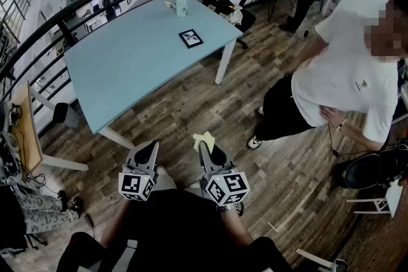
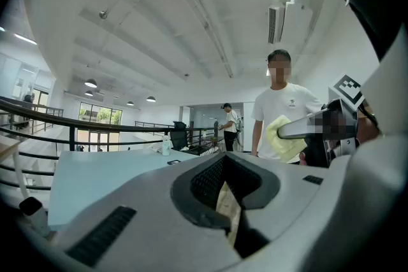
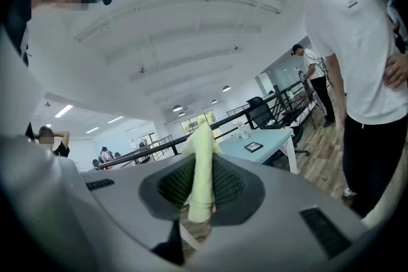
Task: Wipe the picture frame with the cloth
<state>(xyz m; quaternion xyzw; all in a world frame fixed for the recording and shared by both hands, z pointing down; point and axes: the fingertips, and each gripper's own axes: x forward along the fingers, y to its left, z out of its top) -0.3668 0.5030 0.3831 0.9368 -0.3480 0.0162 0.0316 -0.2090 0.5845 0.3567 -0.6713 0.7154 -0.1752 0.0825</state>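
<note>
Standing off from the table, cloth loaded.
My right gripper (image 1: 204,150) pinches the yellow cloth (image 3: 202,165) with a free fold ahead, presumably for wiping. My left gripper (image 1: 152,150) is pressed together, empty. The picture frame (image 1: 190,39) lies on the blue table (image 1: 121,64), well apart.

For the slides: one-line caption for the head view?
Right gripper holds the cloth, left gripper shut; frame lies untouched on the table ahead.

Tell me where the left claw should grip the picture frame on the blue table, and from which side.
Probably take the picture frame across two opposite outer edges, coming straight down: it lies flat on the table, so only its thin rim offers a hold. The left claw, shut and empty, must open first; the right claw holds the cloth.
</note>
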